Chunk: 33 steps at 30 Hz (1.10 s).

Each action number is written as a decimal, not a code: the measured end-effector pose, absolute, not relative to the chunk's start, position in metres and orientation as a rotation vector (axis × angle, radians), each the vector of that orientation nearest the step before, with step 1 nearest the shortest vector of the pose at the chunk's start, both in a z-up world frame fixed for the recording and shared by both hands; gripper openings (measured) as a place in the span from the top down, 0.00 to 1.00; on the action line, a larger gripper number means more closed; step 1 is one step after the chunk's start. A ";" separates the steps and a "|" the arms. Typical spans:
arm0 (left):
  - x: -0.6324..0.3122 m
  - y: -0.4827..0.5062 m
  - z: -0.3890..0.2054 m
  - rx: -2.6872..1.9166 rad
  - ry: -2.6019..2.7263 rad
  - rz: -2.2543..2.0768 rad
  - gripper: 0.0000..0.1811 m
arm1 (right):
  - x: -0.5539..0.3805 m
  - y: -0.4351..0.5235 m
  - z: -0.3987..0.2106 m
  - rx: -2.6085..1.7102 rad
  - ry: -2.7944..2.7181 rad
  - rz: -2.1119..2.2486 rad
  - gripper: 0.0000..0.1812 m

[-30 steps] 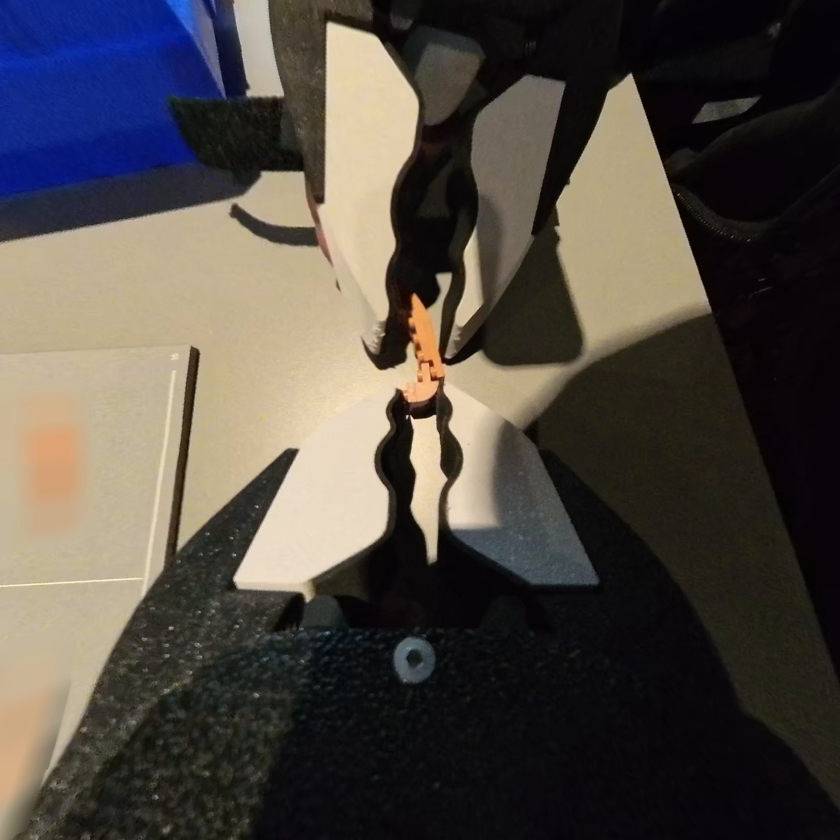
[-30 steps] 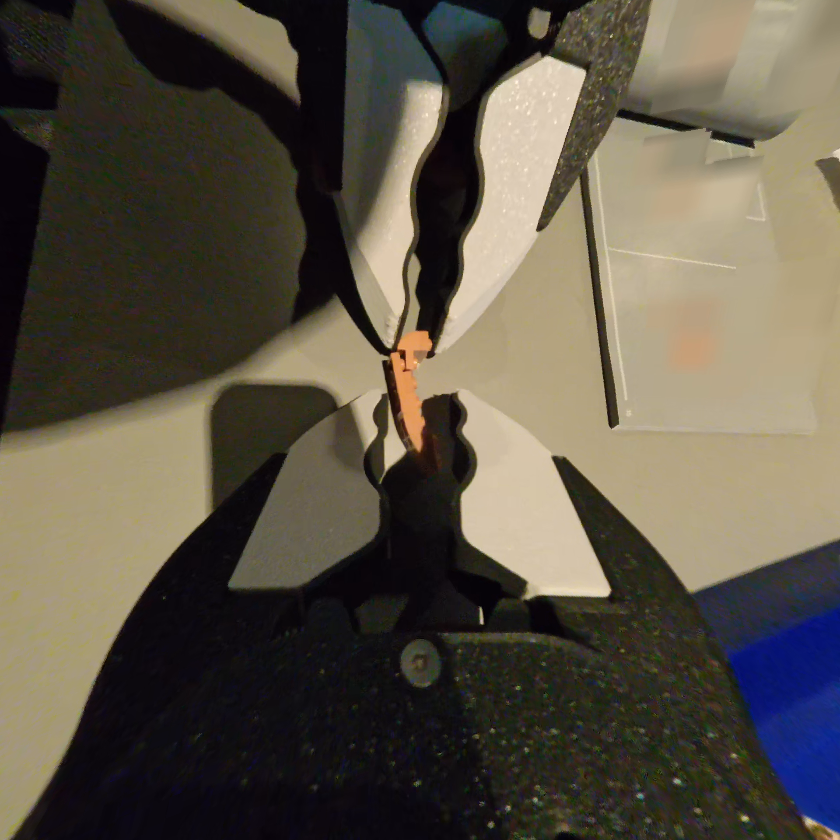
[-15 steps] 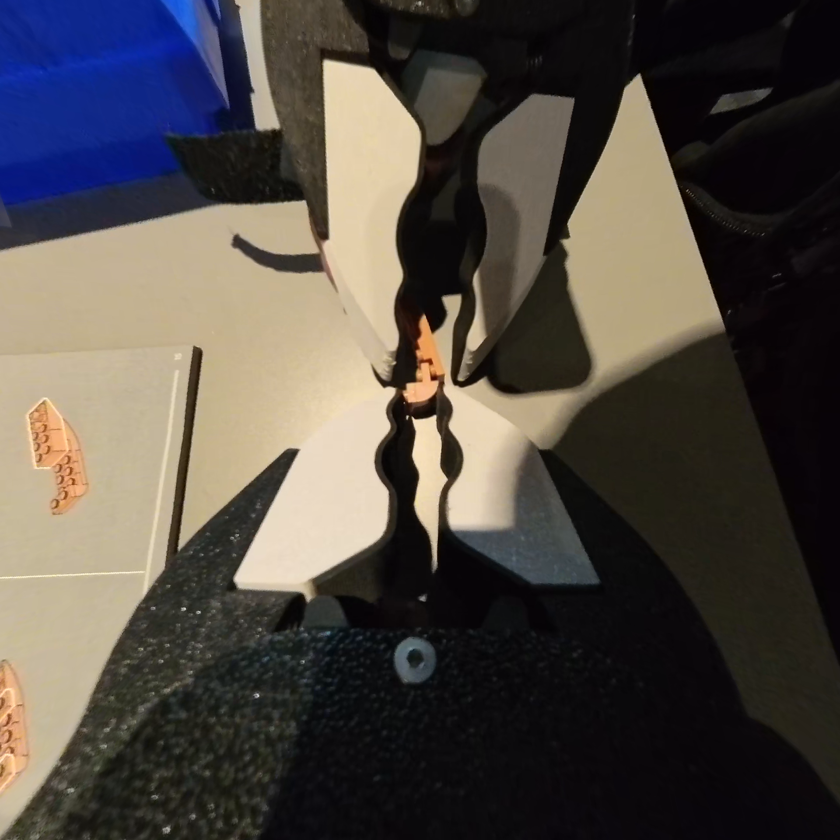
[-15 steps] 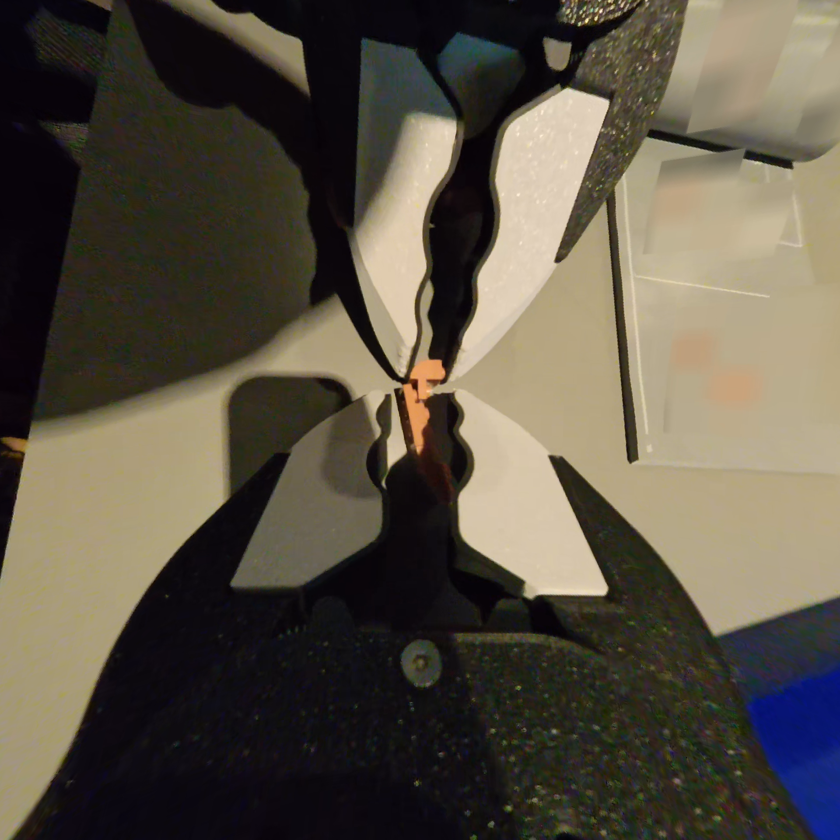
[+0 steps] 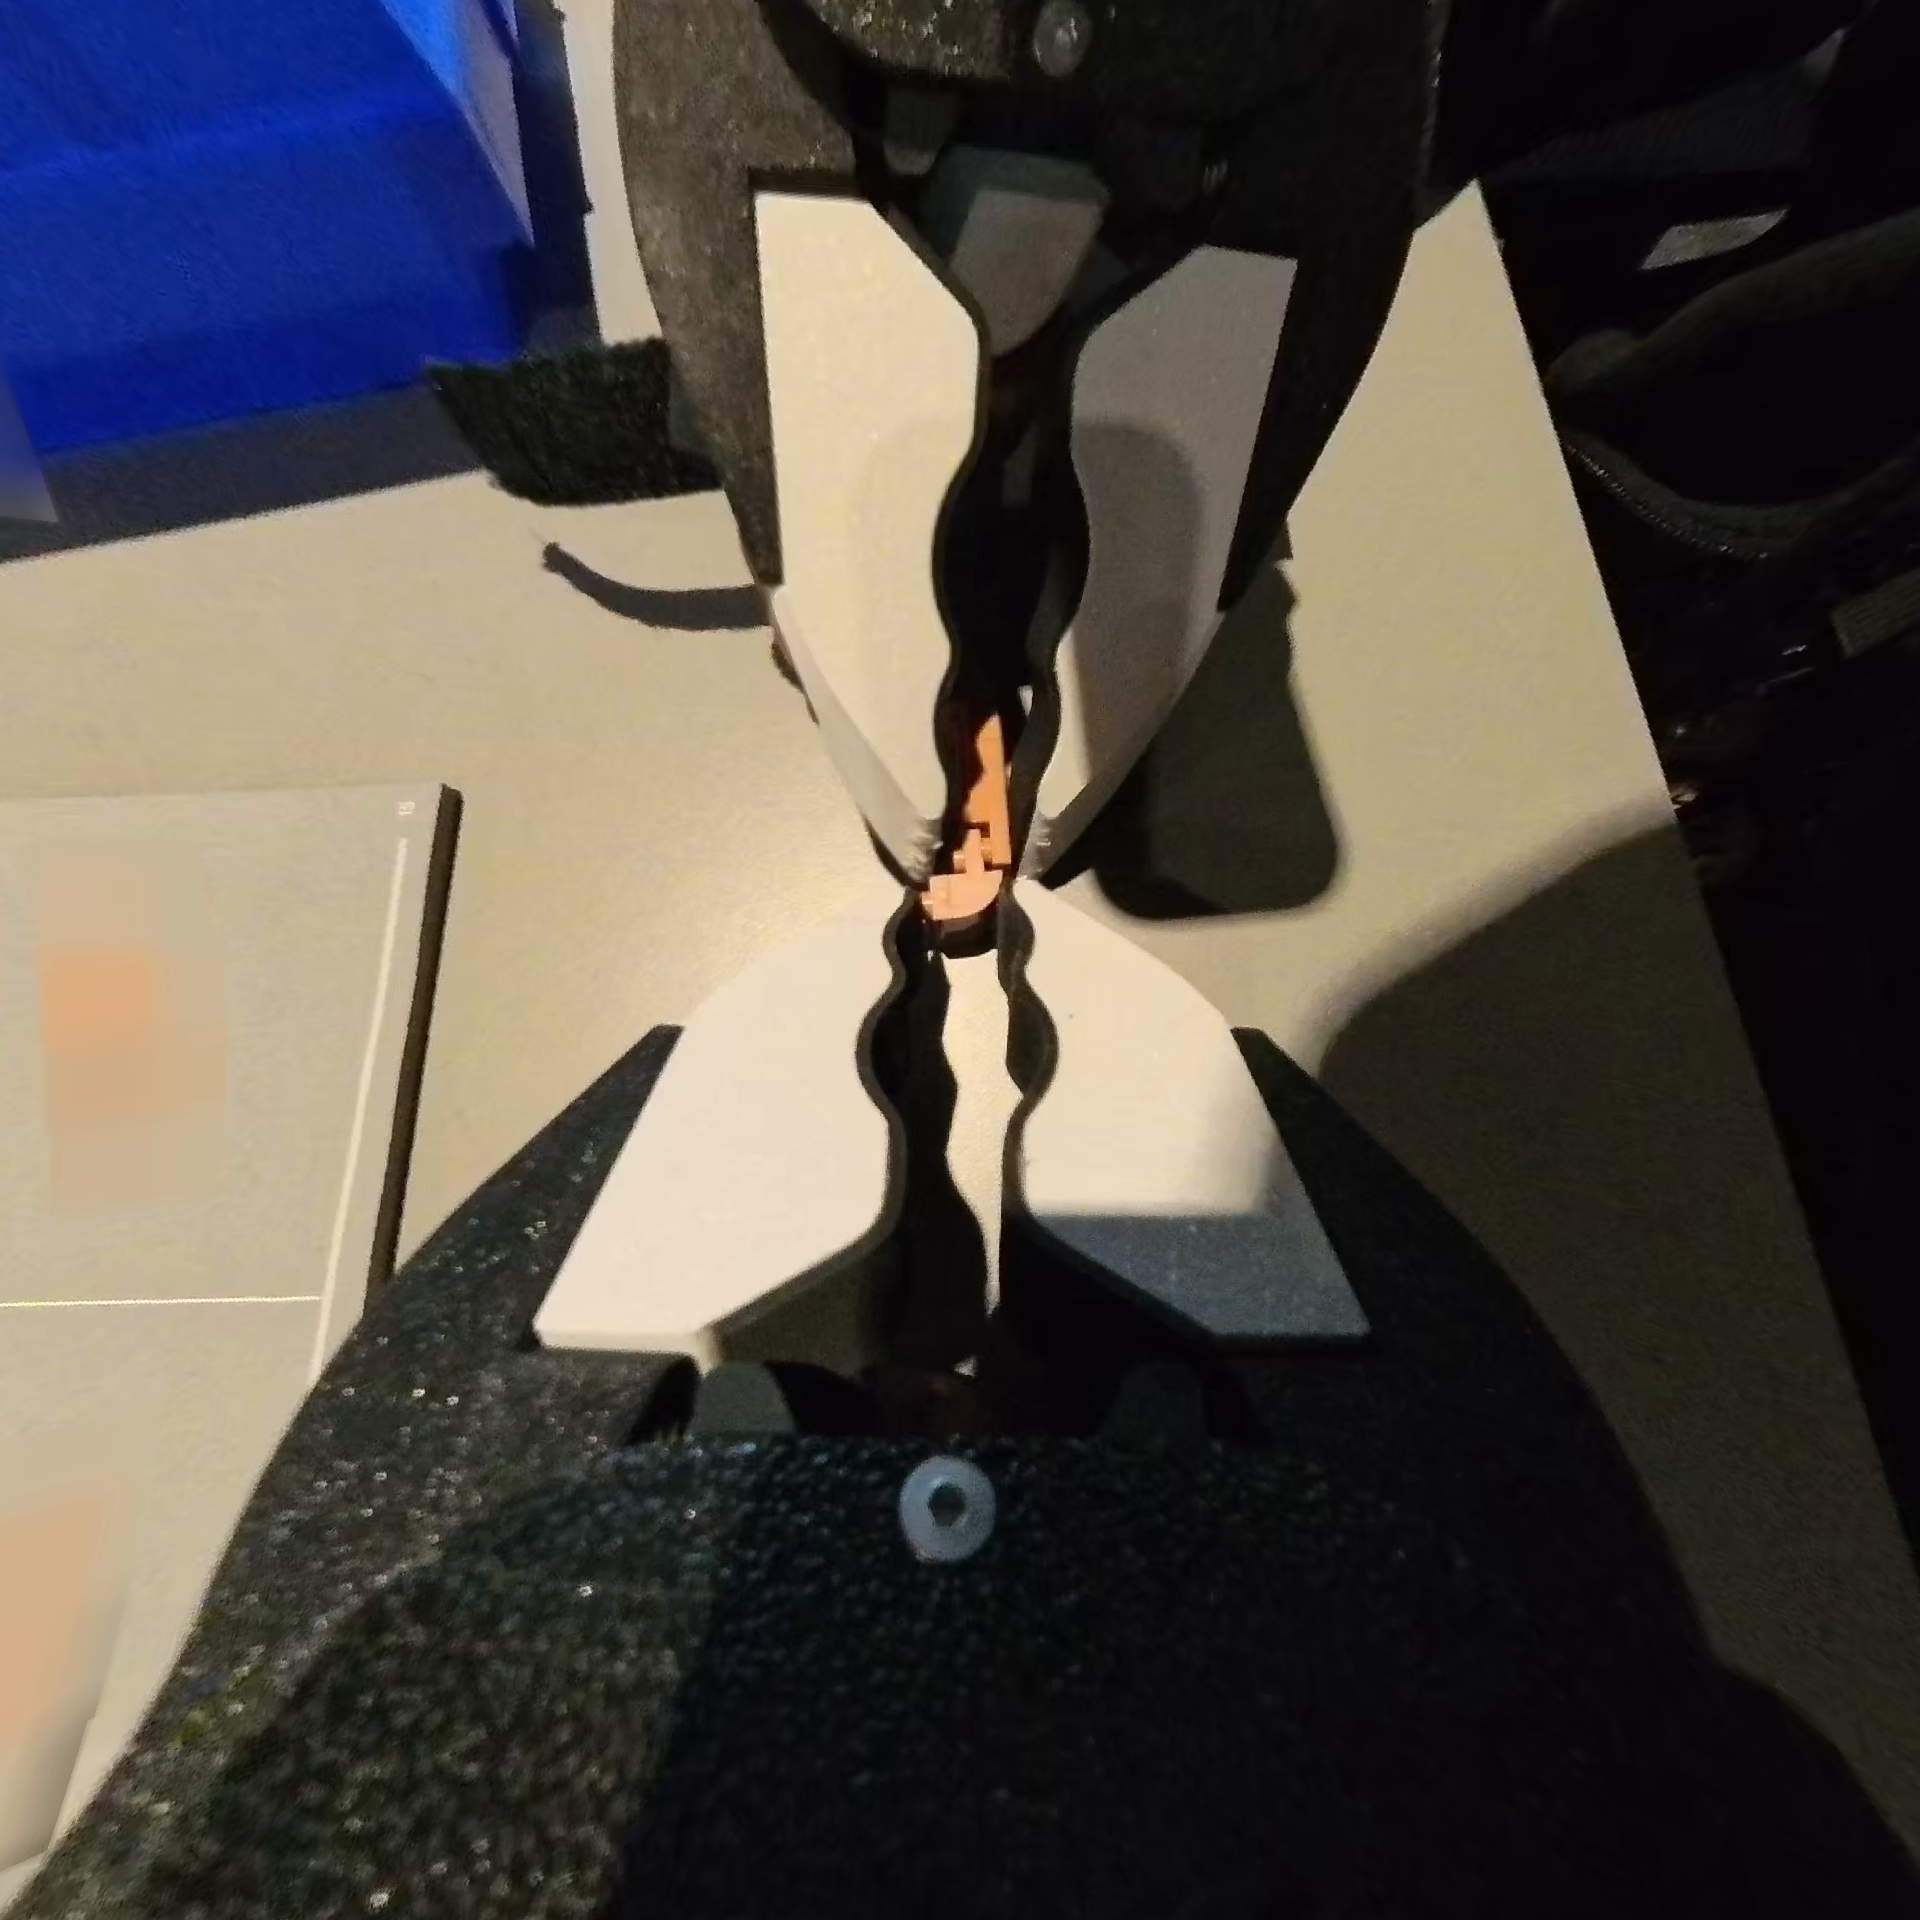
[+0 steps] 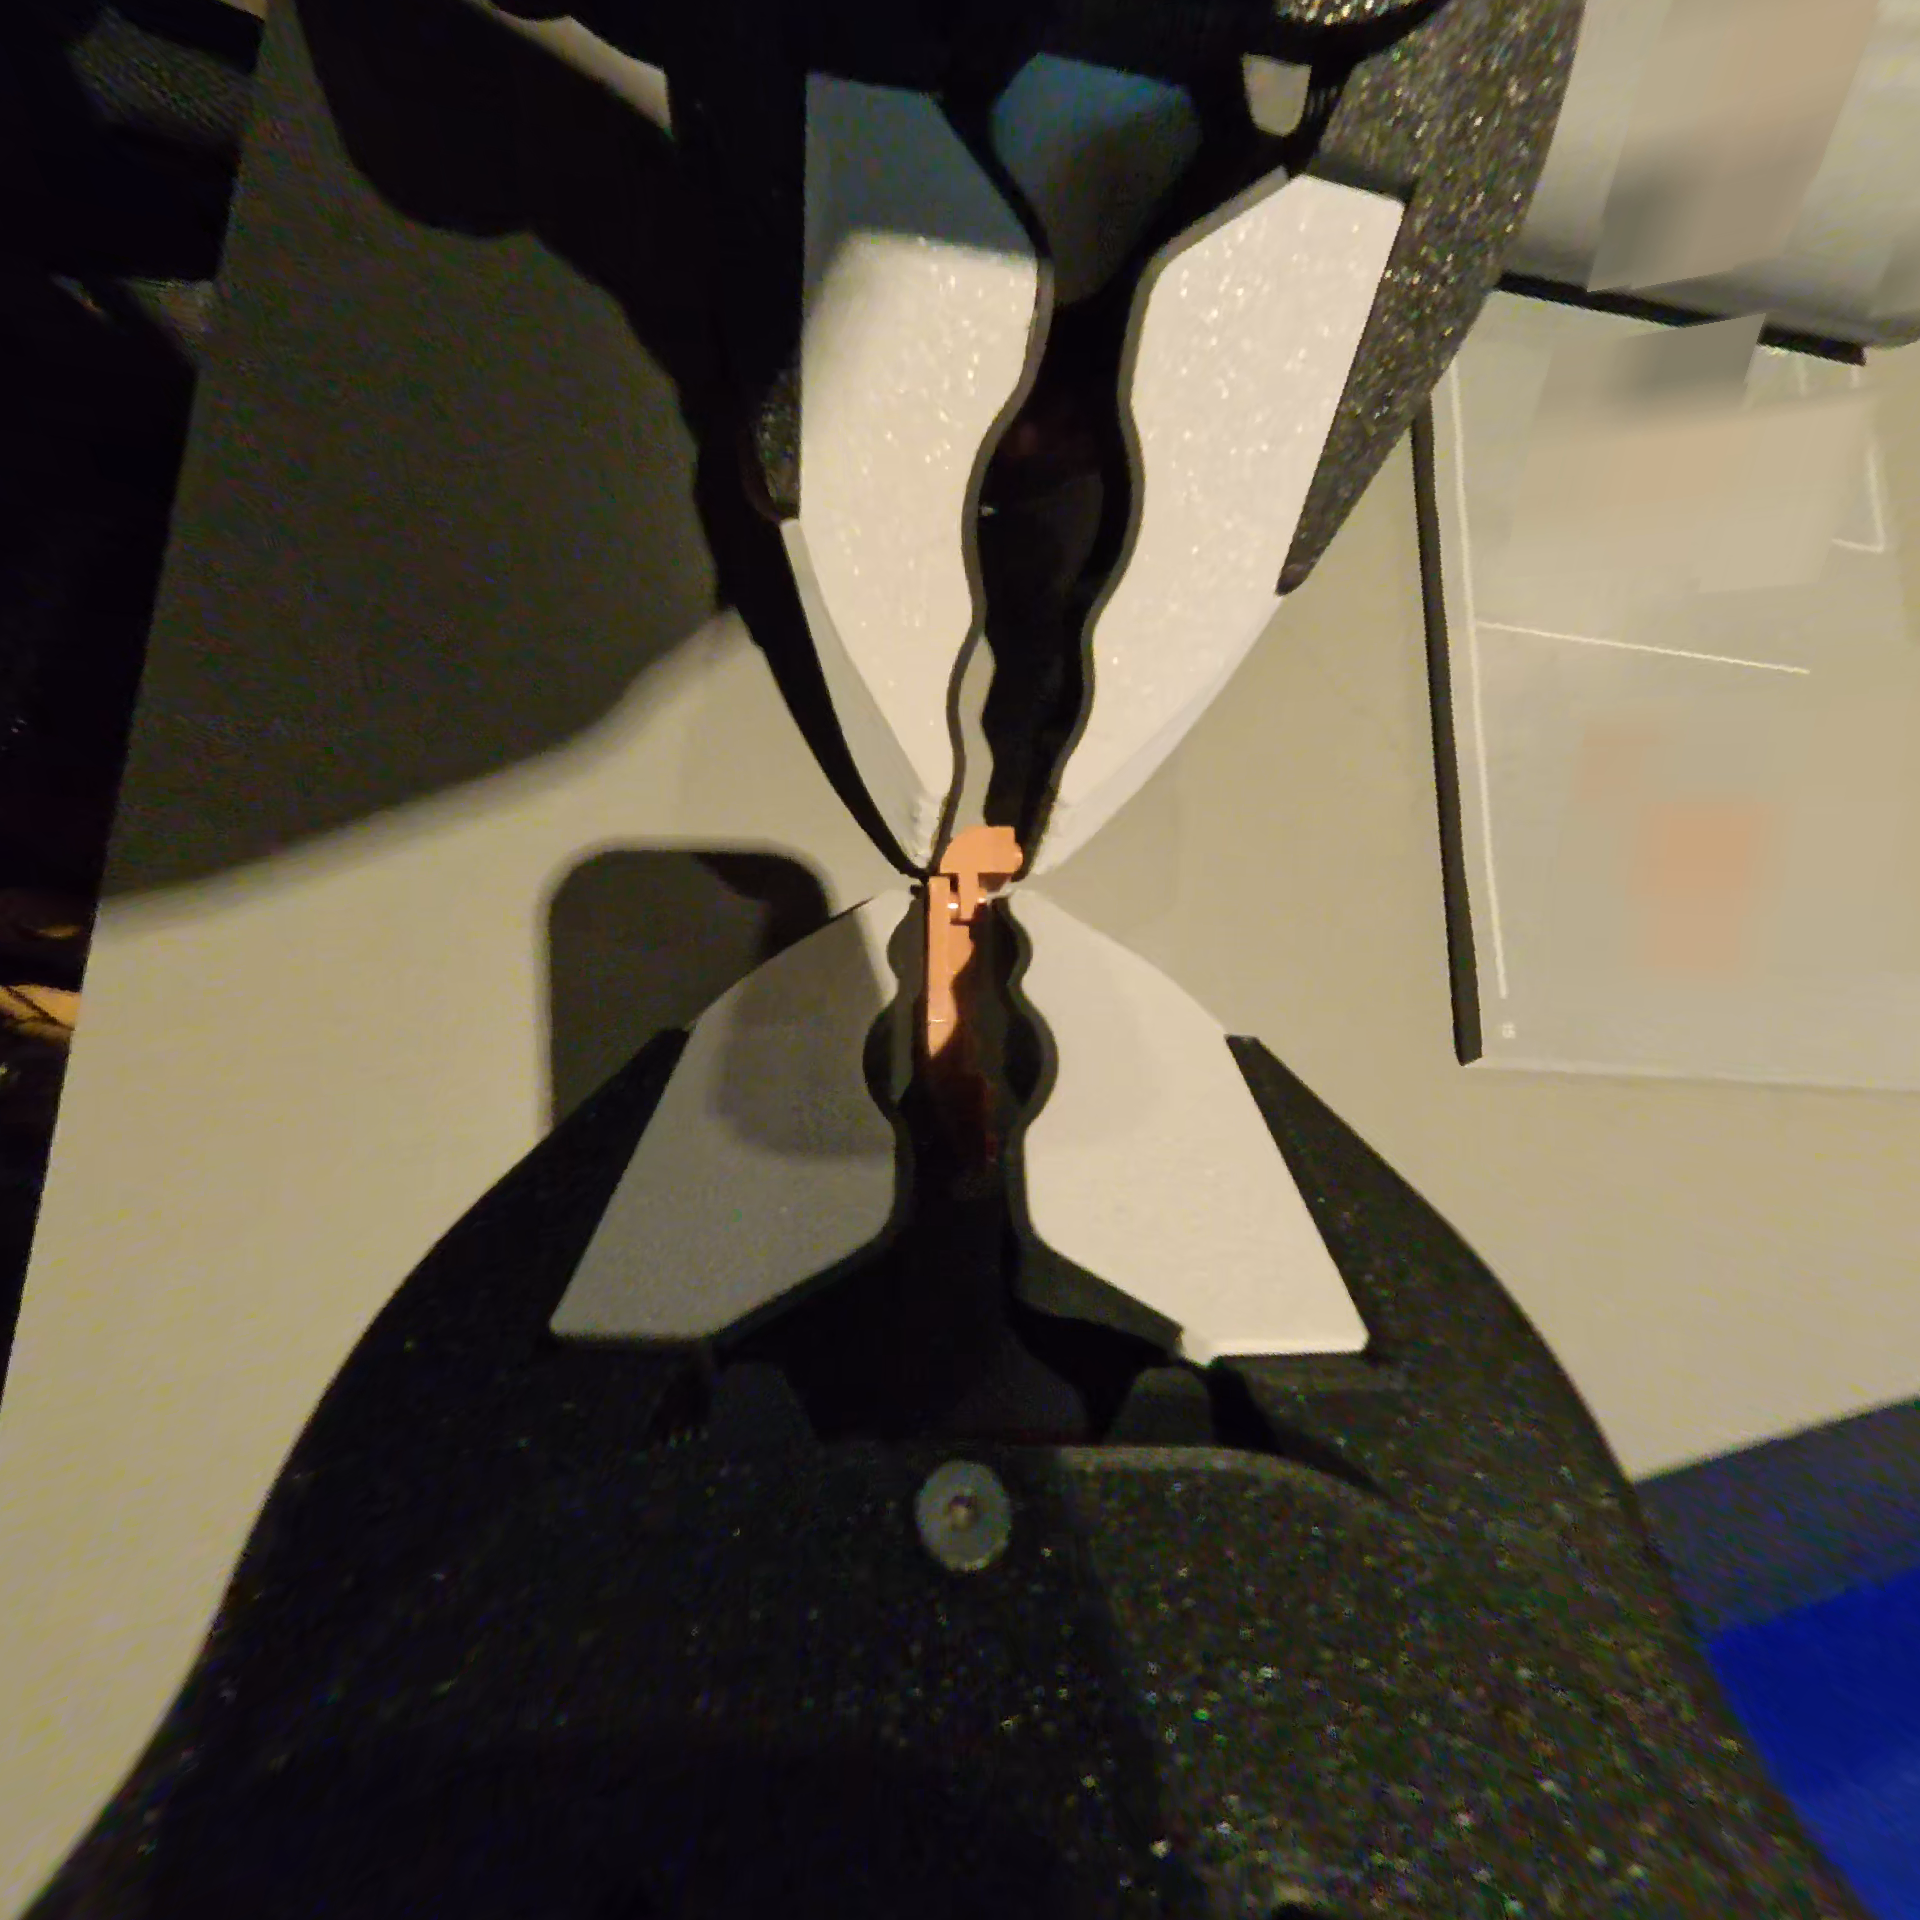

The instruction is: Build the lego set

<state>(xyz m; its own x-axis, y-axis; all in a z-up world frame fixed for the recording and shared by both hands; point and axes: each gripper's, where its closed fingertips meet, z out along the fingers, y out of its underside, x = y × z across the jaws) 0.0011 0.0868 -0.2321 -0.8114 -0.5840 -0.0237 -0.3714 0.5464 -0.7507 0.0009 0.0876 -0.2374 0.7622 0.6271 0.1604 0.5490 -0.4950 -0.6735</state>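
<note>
Lego pieces: small orange piece pinched in your left gripper, long orange plate clamped in right gripper, tips meeting frame centre. Press straight, studs aligned; avoid twisting.

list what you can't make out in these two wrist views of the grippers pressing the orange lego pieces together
- Small orange lego pieces: shape and stud join hidden between the white fingers, both views.
- Flat grey instruction sheet: drawings blurred over; cut by the frame edge.
- Blue bin: cut off; contents unseen.
</note>
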 end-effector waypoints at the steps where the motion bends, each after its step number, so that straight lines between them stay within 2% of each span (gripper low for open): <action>1: 0.001 0.087 -0.232 -0.793 2.515 -1.125 0.93 | 0.001 0.088 -0.238 -2.218 -0.875 0.143 0.94; 16: 0.000 0.084 -0.230 -0.748 2.512 -1.149 0.93 | -0.001 0.083 -0.236 -2.222 -0.870 0.232 0.95; 25: 0.004 0.096 -0.189 -0.772 2.245 -1.428 0.86 | 0.002 0.085 -0.191 -2.017 -0.655 0.394 0.96; 33: 0.006 0.085 -0.181 -0.738 2.184 -1.467 0.86 | 0.004 0.084 -0.172 -1.917 -0.607 0.395 0.96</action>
<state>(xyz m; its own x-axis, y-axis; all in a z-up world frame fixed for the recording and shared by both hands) 0.0060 0.0846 -0.1808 -0.7778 -0.6272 -0.0399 -0.2003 0.3075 -0.9302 0.0040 0.0840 -0.1716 0.8177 0.5756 -0.0006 0.2335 -0.3327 -0.9137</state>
